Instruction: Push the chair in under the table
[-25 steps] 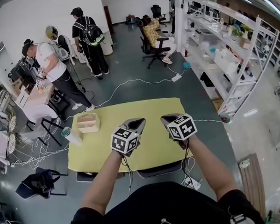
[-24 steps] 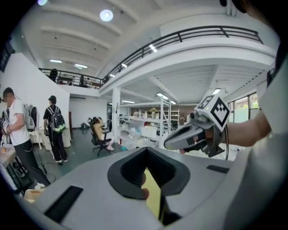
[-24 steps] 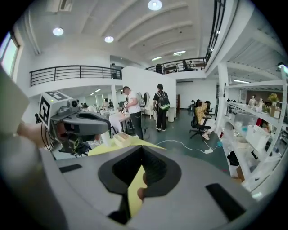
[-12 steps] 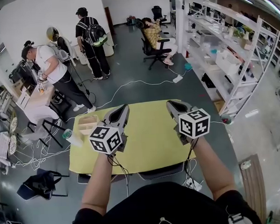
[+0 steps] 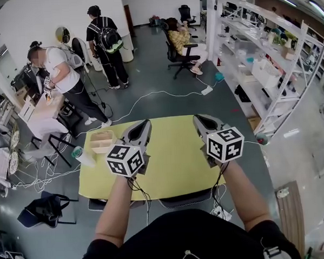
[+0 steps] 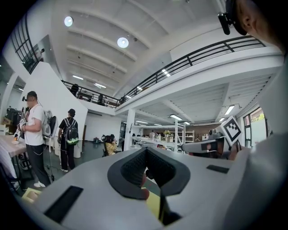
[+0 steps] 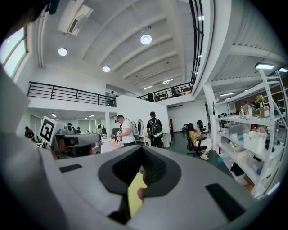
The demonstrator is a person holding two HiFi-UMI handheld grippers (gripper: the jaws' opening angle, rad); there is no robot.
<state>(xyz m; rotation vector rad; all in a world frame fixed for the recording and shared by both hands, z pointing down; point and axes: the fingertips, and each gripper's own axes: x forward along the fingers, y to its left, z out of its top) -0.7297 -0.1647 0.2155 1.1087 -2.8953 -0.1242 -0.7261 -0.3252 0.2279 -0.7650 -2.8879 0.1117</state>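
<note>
A yellow table [image 5: 169,169] stands in front of me. A dark chair [image 5: 183,197] sits at its near edge, with only its back showing past the tabletop. Both grippers are held level above the table and apart from the chair. My left gripper [image 5: 142,125] is shut with nothing in it, and its jaws [image 6: 145,155] meet in the left gripper view. My right gripper [image 5: 201,120] is also shut and empty, which the right gripper view [image 7: 142,155] confirms. Each gripper shows in the other's view: the right gripper [image 6: 211,146] and the left gripper [image 7: 72,141].
A wooden box [image 5: 102,141] and a green-lidded cup [image 5: 79,156] stand at the table's left end. Several people [image 5: 64,77] work beyond it at the left. Cables [image 5: 149,100] cross the floor. White shelves [image 5: 267,66] line the right. A black bag [image 5: 44,211] lies near left.
Both grippers have risen above the table and tipped up to level. The left one has also shifted left. In the last half second they barely moved.
</note>
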